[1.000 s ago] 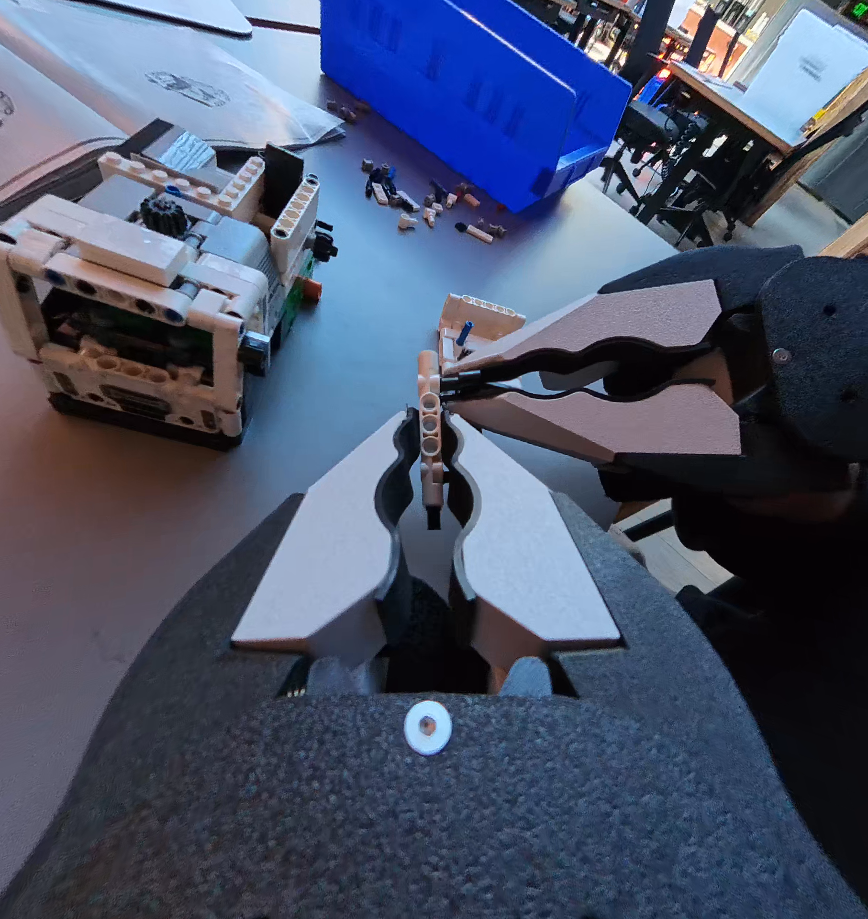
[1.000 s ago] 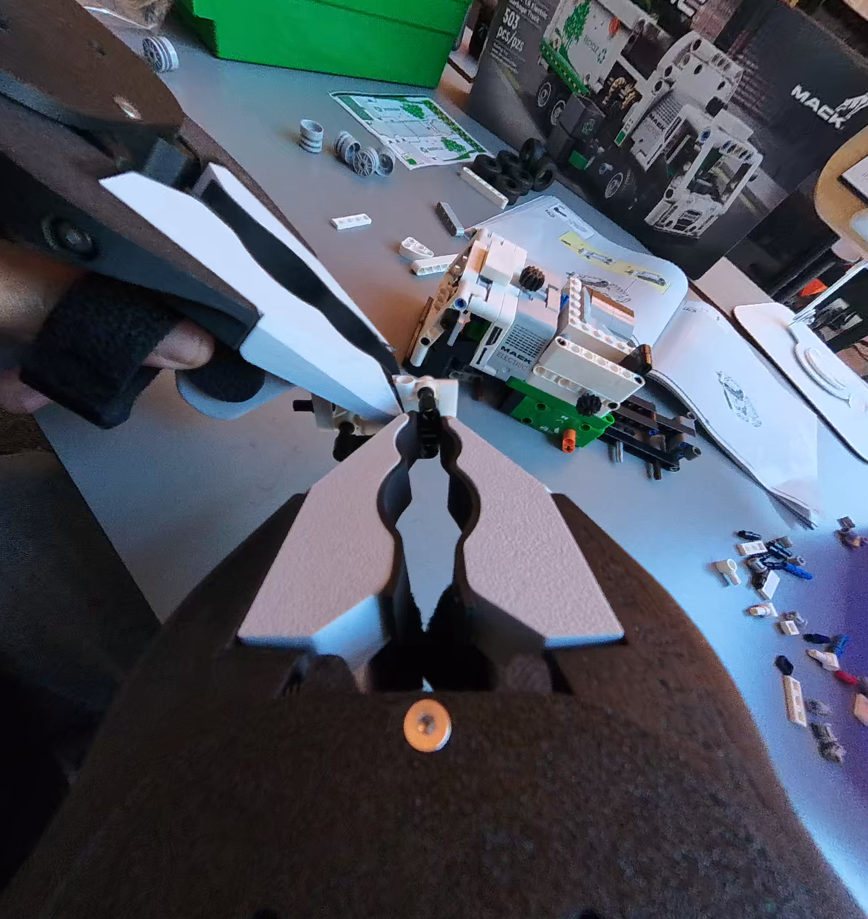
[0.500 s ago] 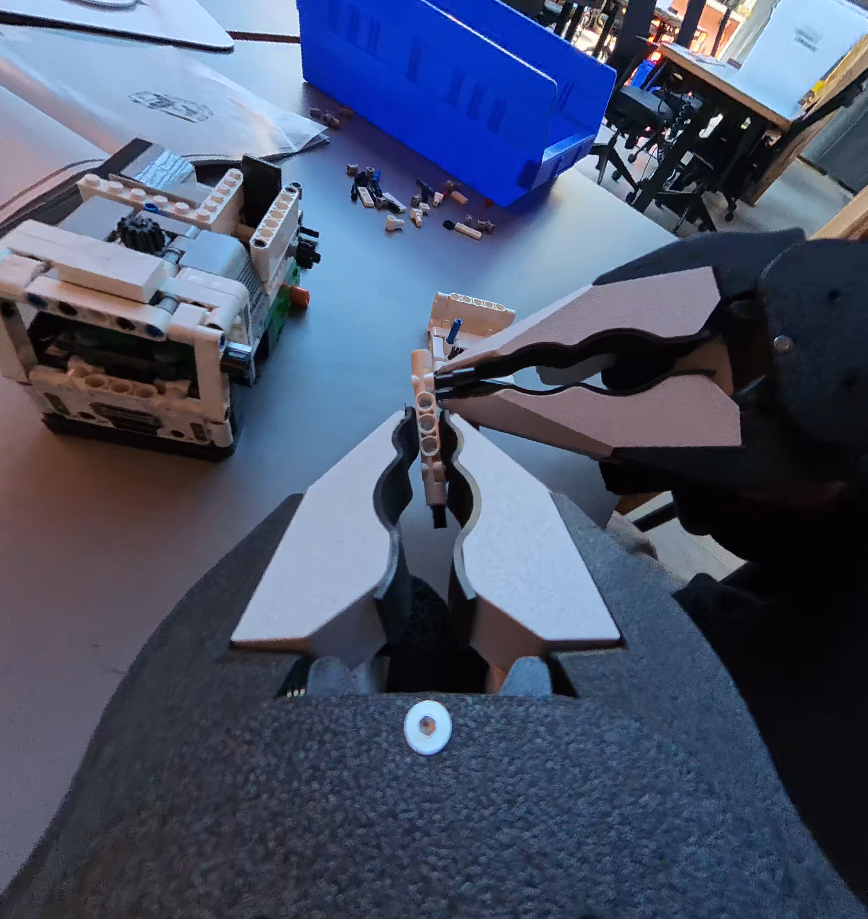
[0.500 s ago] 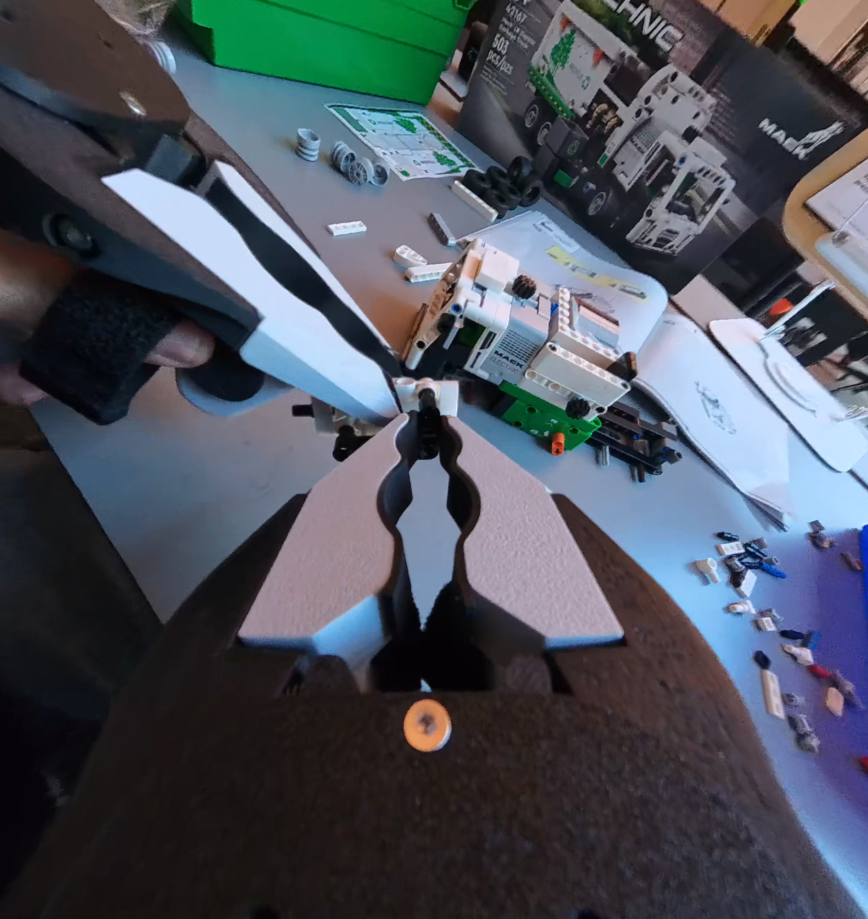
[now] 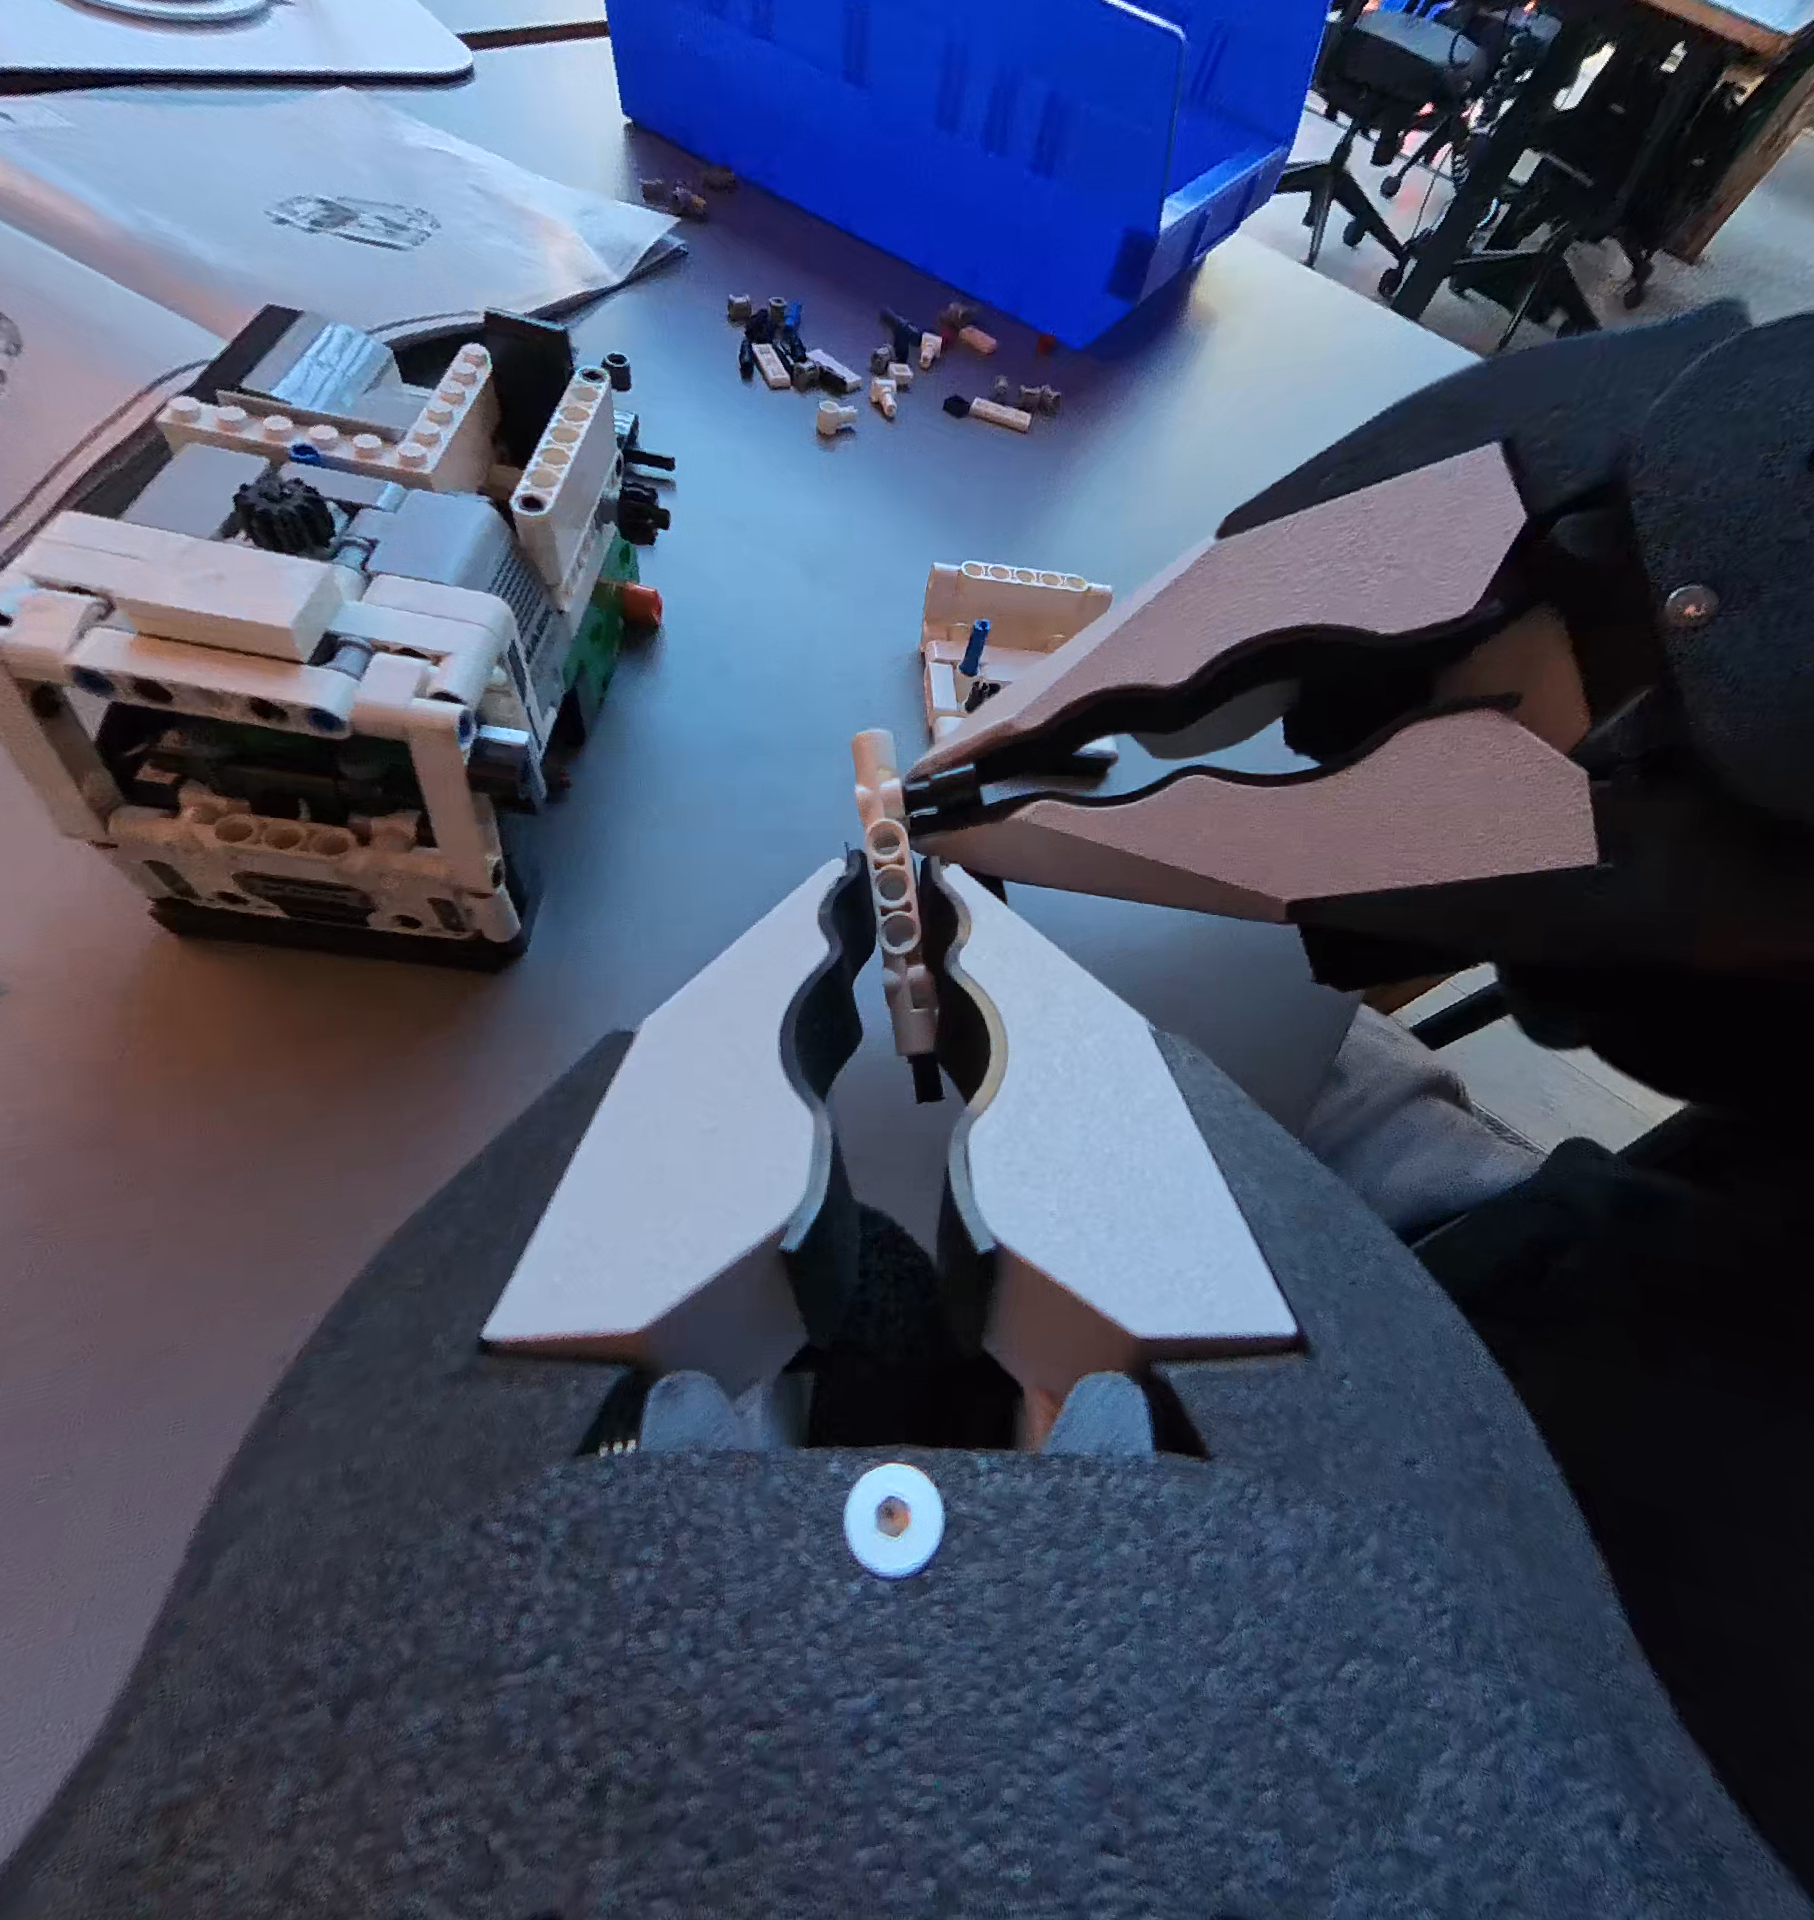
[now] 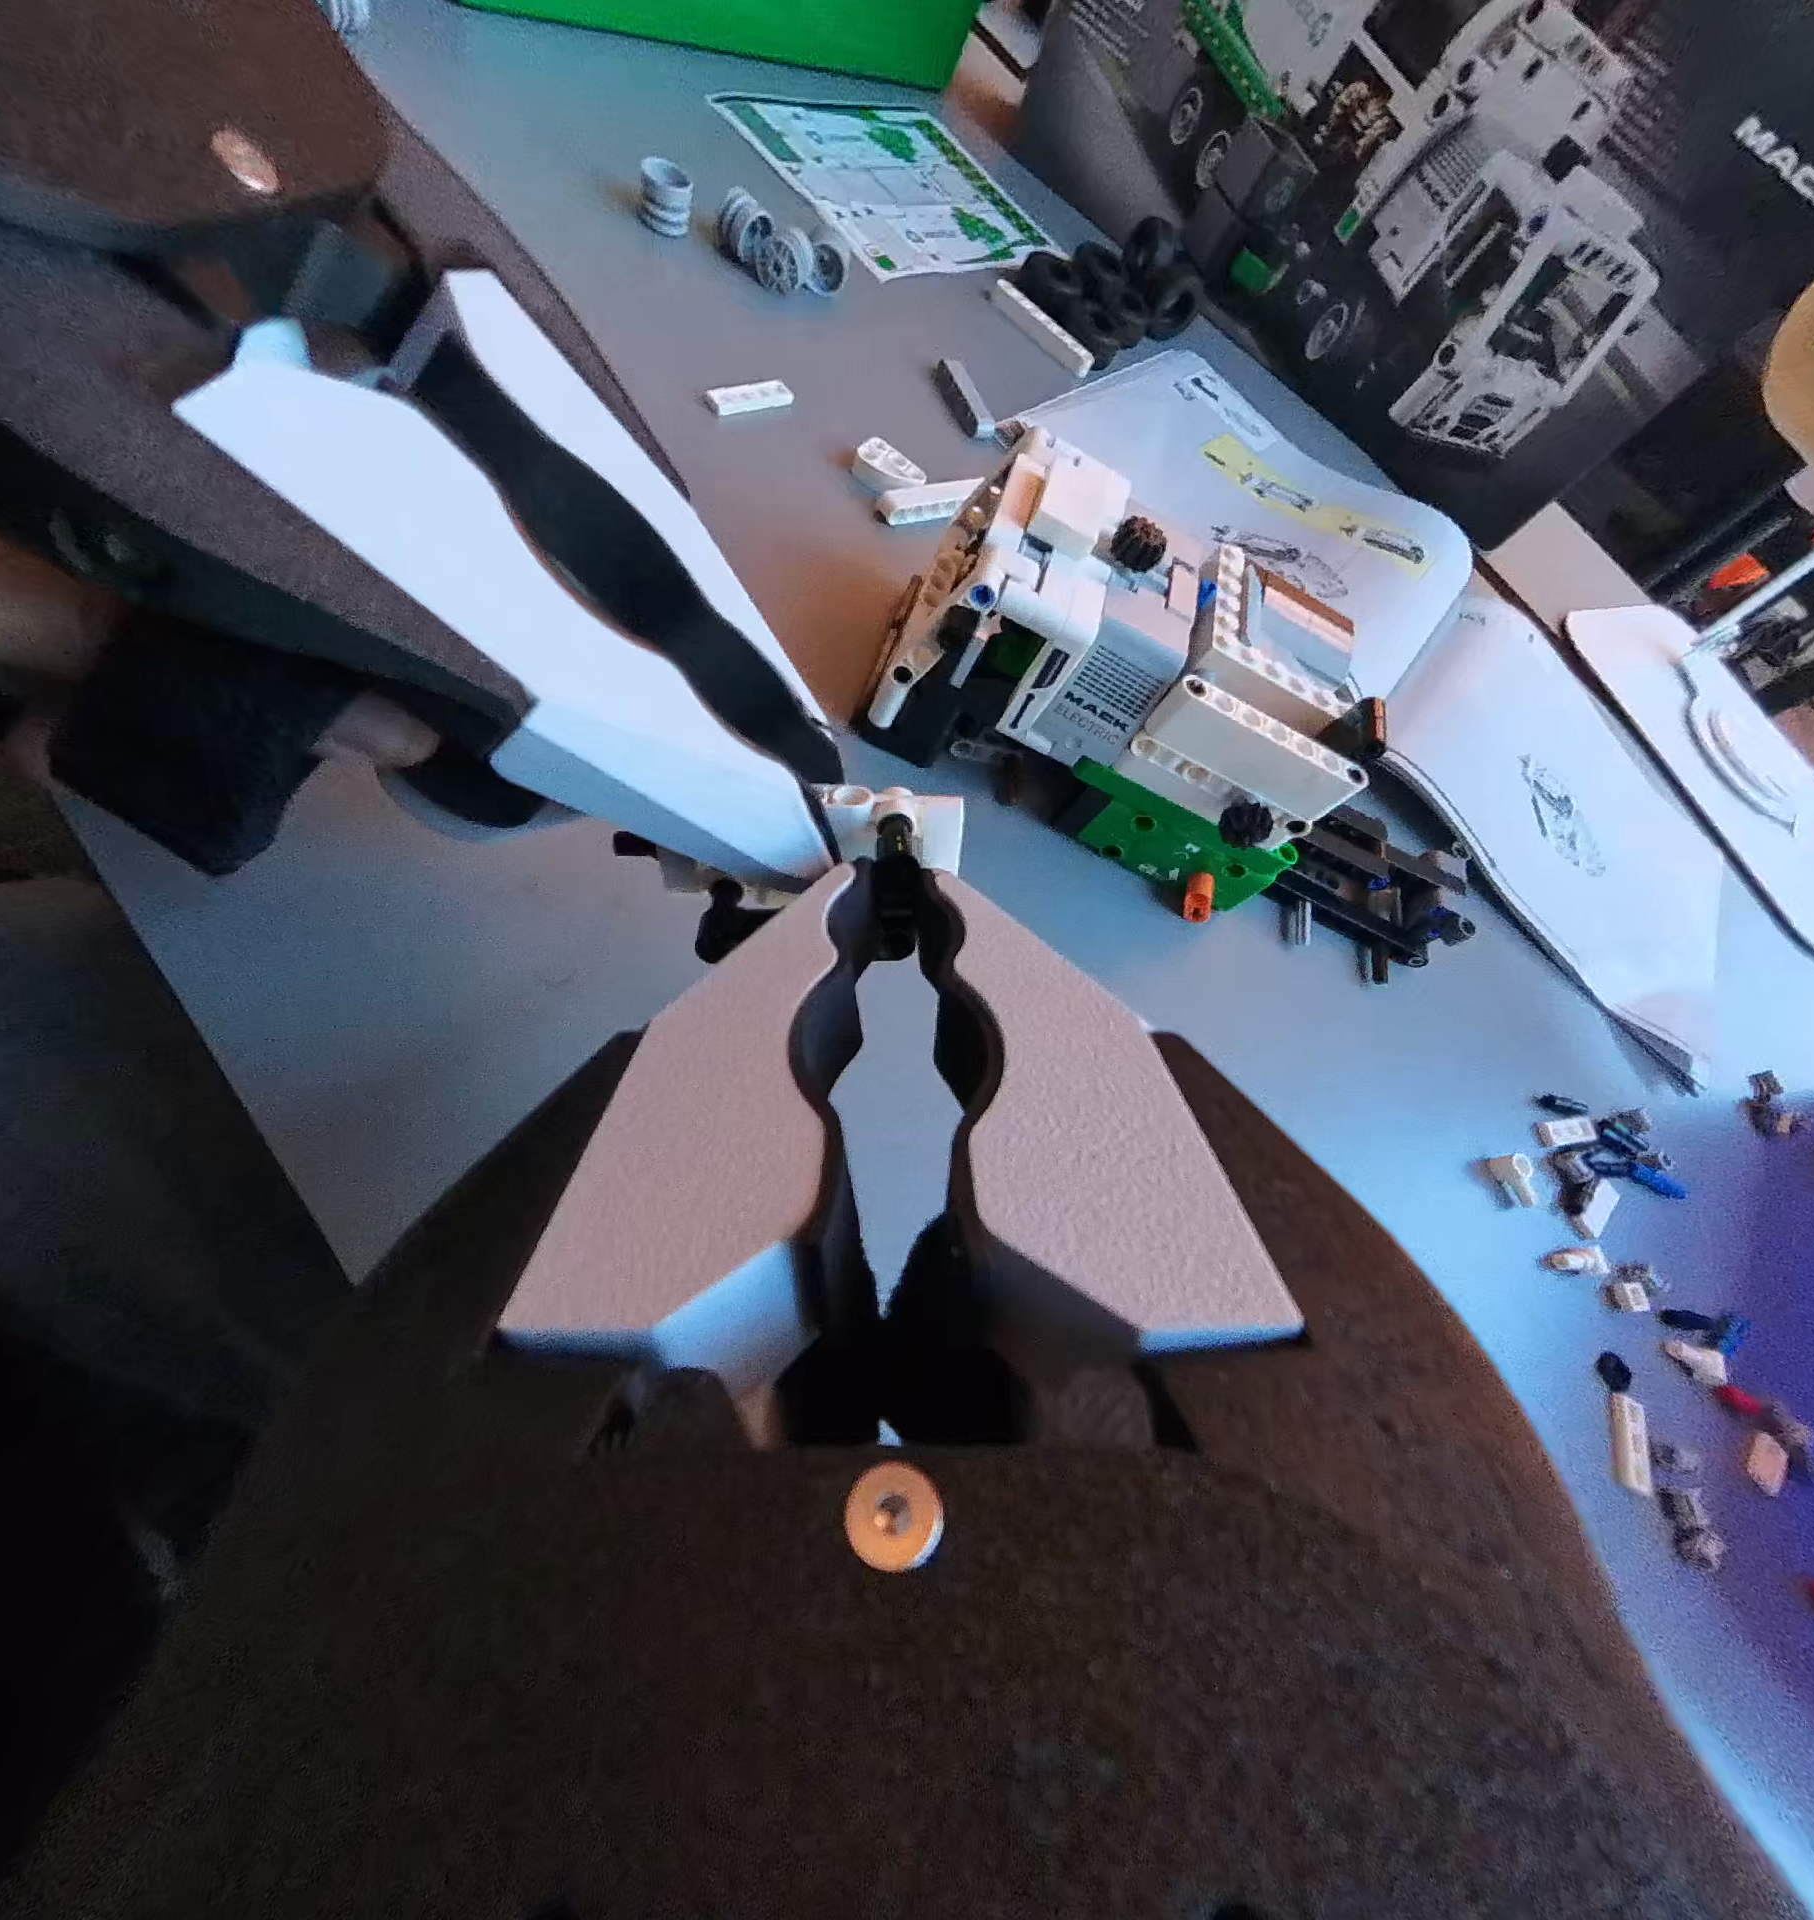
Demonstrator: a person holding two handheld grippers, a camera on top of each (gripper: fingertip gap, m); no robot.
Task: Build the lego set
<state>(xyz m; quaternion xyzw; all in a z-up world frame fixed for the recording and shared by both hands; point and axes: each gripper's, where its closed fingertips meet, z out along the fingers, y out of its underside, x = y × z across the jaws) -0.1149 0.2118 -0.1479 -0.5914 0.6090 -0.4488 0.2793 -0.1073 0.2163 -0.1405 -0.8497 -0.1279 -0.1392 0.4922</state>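
Note:
My left gripper (image 5: 887,883) is shut on a white holed beam (image 5: 895,925) and holds it upright above the table. My right gripper (image 5: 924,802) comes in from the right, shut on a small black pin (image 6: 892,896) whose tip touches the beam's upper part (image 6: 882,816). In the right wrist view my right gripper (image 6: 887,883) meets the left gripper (image 6: 830,821), which comes from the upper left. The part-built white and green truck (image 5: 290,675) stands on the table to the left, also in the right wrist view (image 6: 1121,675).
A white panel sub-assembly (image 5: 1007,623) lies behind the grippers. Loose small pieces (image 5: 882,364) lie before a blue bin (image 5: 986,135). An open instruction booklet (image 6: 1505,727), the set's box (image 6: 1454,208), grey wheels (image 6: 778,239), black tyres (image 6: 1111,281) and a green bin (image 6: 757,31) are farther off.
Both grippers stay shut and joined at the beam. The pair has drifted slightly together, so the table scene shifts in both views. The truck has not moved.

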